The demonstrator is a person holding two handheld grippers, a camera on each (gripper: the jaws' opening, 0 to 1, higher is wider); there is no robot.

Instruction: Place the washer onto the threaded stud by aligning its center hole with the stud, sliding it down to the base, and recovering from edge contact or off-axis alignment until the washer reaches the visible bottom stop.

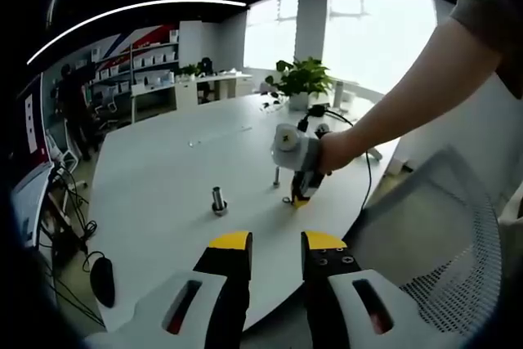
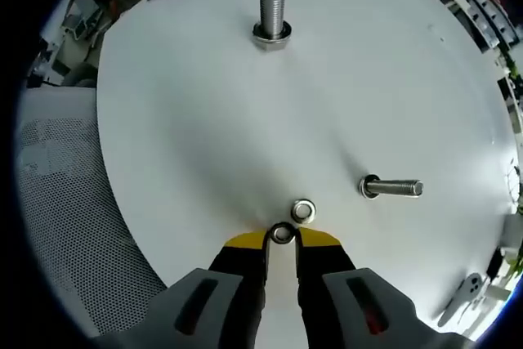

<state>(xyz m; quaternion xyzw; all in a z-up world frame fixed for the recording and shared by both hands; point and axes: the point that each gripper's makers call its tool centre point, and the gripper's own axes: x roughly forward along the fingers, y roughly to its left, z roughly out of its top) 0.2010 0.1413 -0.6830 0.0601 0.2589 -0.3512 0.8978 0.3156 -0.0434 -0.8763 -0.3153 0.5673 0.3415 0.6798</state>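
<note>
A thick threaded stud (image 2: 272, 10) stands upright on a nut-like base on the white table (image 2: 188, 120); it is also the stud (image 1: 219, 199) in the left gripper view. A thinner bolt (image 2: 392, 188) stands closer, to the right. My right gripper (image 2: 283, 239) is low at the tabletop, its yellow tips pinching a small washer (image 2: 283, 234). A second washer (image 2: 303, 211) lies flat just beyond it. In the left gripper view a hand holds that right gripper (image 1: 301, 196), tips down on the table. My left gripper (image 1: 278, 243) hovers open near the table edge, holding nothing.
A potted plant (image 1: 302, 79) and a black cable (image 1: 359, 132) sit at the table's far end. A white mesh chair (image 1: 445, 234) stands by the table's near edge, and also shows as the chair (image 2: 65, 202). A dark mouse-like object (image 1: 102, 279) hangs by the left edge.
</note>
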